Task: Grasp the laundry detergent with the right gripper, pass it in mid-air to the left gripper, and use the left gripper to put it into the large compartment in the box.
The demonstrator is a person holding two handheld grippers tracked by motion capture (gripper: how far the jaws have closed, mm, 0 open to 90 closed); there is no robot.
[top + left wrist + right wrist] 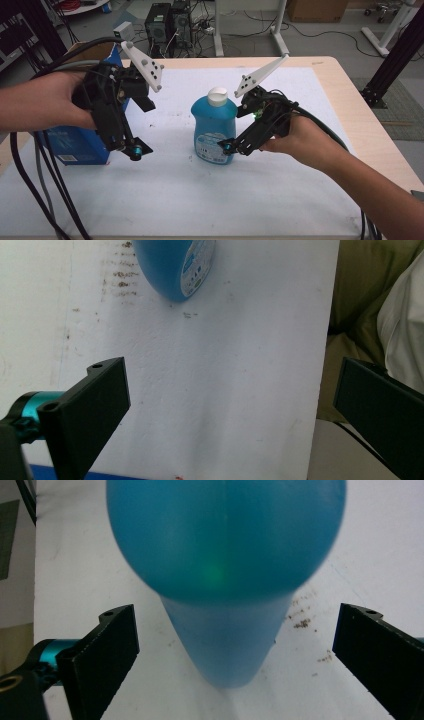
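**A lab, not a home**

This looks like a research lab or test room. Behind the desk [345,80] stand two black computer towers [167,22] on the bare floor, with a tangle of cables [210,25] and a power strip beside them. White frame legs [277,30] rise nearby, a black metal stand [395,60] at the right, a cardboard box [315,9] at the back. A white sheet [200,200] covers the wooden desk.
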